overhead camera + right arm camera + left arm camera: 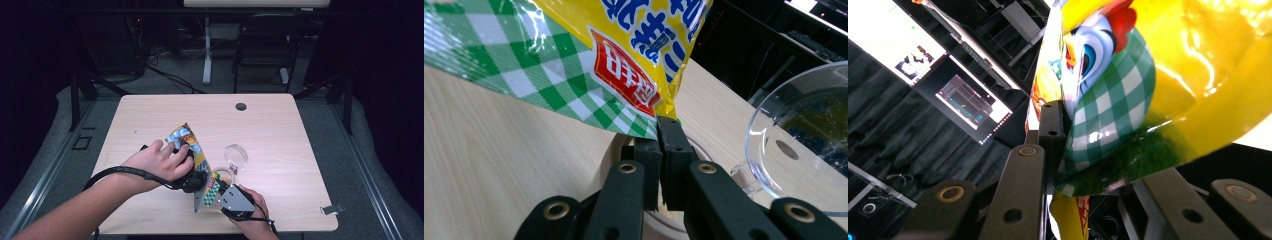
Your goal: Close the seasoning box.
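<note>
One snack bag is held up between the two tools, just above the bench. The left tool has its jaws shut on the side of the bag, right by the cartoon chicken in the green checked scarf. The right tool has its jaws pinched tight on the bottom corner of the bag, where the yellow part meets the green checks.

It looks like the job is to tear the bag open. Both tools have a good grip, so the holding part is done. The bag looks shut where the pictures show it, so the pulling apart is left to do. After that the snacks may go into the clear bowl, but that is only a guess.

Counting: one bag, two tools, one clear bowl just past the right tool, one round wooden thing under the right tool, and one small metal clip far off to its right.
</note>
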